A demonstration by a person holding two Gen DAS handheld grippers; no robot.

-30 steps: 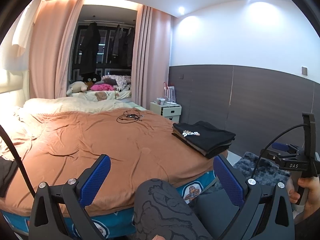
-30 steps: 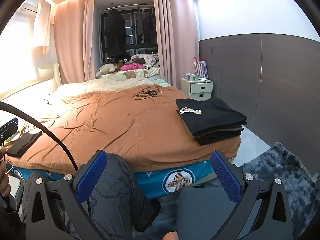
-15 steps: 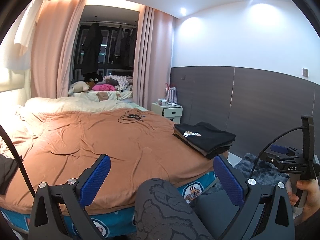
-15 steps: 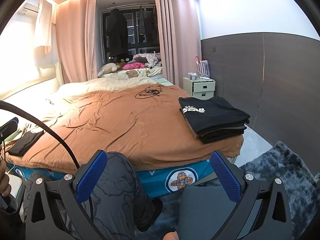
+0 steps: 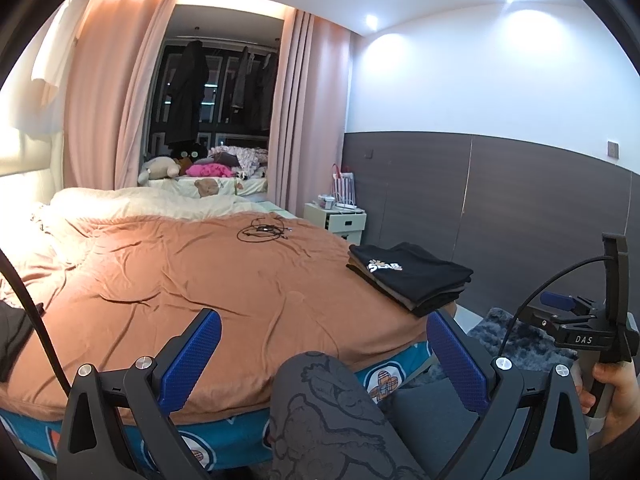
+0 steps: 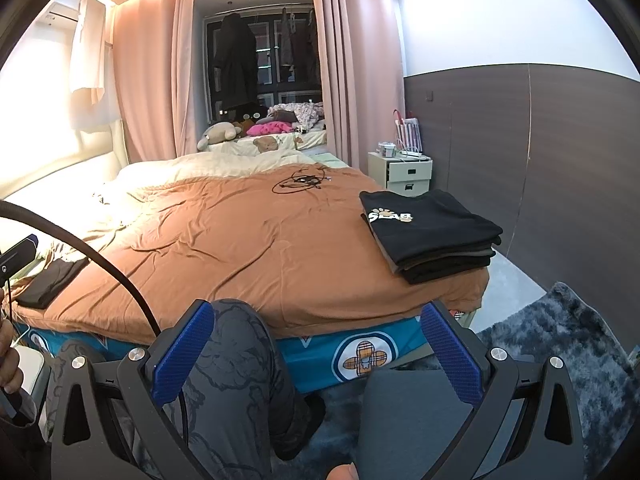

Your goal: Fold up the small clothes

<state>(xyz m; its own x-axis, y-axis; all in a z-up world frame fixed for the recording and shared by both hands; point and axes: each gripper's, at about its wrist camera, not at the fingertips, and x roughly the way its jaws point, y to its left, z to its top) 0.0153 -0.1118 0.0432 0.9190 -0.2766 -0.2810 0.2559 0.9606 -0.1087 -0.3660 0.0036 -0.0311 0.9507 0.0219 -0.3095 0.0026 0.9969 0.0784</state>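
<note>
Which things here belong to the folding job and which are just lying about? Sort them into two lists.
Part of the job:
- stack of folded dark clothes at the bed's right corner
- dark garment at the bed's left edge
- left gripper, open
- right gripper, open

Just lying about:
- tangled cables
- nightstand
- soft toys
- grey rug
</note>
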